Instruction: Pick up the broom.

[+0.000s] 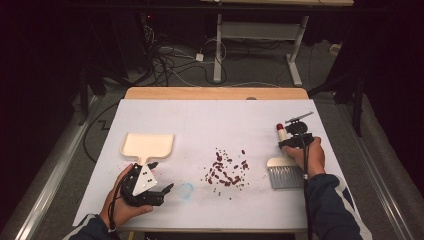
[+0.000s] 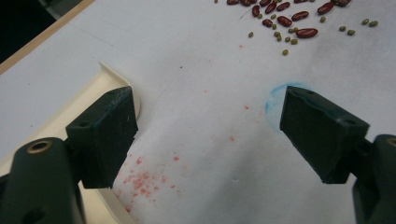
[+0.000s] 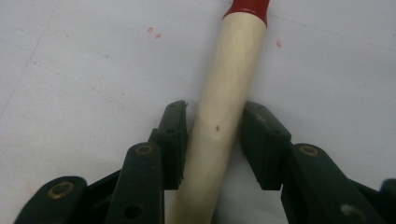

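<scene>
Scattered dark red beans (image 1: pixel 227 170) lie loose on the white paper sheet (image 1: pixel 210 120) that covers the wooden table (image 1: pixel 215 93), forming a ragged patch near the sheet's middle; the left gripper view shows them as glossy, oblong kidney-shaped beans (image 2: pixel 285 18) mixed with smaller round olive-green ones (image 2: pixel 285 52). To the left of the beans rests a cream plastic dustpan (image 1: pixel 148 145), its short handle pointing toward the person; faint pink speckles (image 2: pixel 142 179) and a pale blue ring-shaped smudge (image 2: pixel 275 95) mark the paper between dustpan and beans. To the right of the beans lies a hand brush with grey bristles (image 1: pixel 286 177), a pale wooden handle (image 3: pixel 224 112) and a red-dipped tip (image 3: pixel 247 8); the handle points away from the person. The left gripper (image 2: pixel 208 135), held in the person's left hand (image 1: pixel 120 200), sits just beside the dustpan's handle with its jaws spread wide apart over bare paper, one jaw near the dustpan's rim (image 2: pixel 119 77); it grips nothing. The right gripper (image 3: pixel 214 140), in the person's right hand (image 1: pixel 311 159), has its jaws set on either side of the brush handle, pressed against the wood; the handle runs straight up between them.
</scene>
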{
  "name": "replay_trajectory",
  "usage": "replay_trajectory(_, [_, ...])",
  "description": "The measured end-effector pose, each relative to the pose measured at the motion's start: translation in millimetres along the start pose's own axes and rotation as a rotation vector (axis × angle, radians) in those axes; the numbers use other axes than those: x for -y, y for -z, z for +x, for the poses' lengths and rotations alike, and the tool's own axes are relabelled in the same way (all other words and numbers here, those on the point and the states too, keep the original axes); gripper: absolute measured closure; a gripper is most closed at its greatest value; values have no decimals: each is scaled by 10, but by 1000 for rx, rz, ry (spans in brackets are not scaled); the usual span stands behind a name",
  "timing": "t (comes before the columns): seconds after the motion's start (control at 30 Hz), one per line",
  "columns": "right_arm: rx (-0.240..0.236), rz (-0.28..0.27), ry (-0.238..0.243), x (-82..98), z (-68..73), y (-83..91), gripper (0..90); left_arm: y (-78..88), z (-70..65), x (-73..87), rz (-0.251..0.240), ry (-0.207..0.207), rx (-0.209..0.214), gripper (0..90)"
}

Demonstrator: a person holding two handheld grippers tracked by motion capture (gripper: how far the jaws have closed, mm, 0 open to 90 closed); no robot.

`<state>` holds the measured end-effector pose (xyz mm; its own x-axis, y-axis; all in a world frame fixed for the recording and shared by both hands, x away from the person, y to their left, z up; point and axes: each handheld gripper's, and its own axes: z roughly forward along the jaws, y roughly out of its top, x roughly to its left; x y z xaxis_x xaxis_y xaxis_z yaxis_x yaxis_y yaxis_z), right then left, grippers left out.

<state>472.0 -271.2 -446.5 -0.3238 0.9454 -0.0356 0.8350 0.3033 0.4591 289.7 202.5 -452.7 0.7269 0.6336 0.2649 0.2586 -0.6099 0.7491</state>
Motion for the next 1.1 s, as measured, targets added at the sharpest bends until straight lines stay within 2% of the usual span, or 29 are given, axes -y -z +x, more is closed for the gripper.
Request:
replay_trajectory(0.1, [11,2,5,-10,21,-2,641,-1,2,2,0,0,0,185])
replay_trajectory(0.17, [-5,-13,4,-2,14,-2,700,-8,7,4,5,-2,2,185])
replay_trajectory(0.27, [-1,-17,30,-2,27,-1,708,-10,7,4,6,-3,2,185])
replay_trajectory(0.33, [-14,-35,39,13,21,5,709,-11,7,3,6,0,-1,185])
replay_trajectory(0.4, [-41,-78,41,55,-9,54,709,-4,13,5,5,2,-4,185])
replay_trajectory(0.43, [-41,-78,41,55,-9,54,709,-4,13,5,5,2,-4,185])
replay_trajectory(0.47, [-62,-139,32,108,-47,137,709,-3,19,6,5,5,-6,185])
replay_trajectory(0.6, [-83,-283,37,238,-92,338,709,7,12,-3,-1,16,-7,186])
replay_trajectory(0.67, [-124,-350,42,314,-99,424,709,22,-3,-19,-11,24,-2,186])
replay_trajectory(0.7, [-130,-379,51,351,-91,469,709,22,-3,-19,-11,24,-2,186])
replay_trajectory(0.77, [-143,-437,55,423,-82,576,709,42,-23,-73,-34,51,14,186])
replay_trajectory(0.9, [-164,-531,73,564,-67,758,710,53,-83,-171,-67,60,48,186])
replay_trajectory(1.0, [-164,-594,68,675,-59,841,710,60,-112,-219,-82,50,47,187])
replay_trajectory(1.03, [-170,-614,67,712,-53,856,710,74,-141,-263,-103,58,60,188])
replay_trajectory(1.1, [-158,-638,78,761,-20,898,710,79,-154,-287,-111,62,65,189])
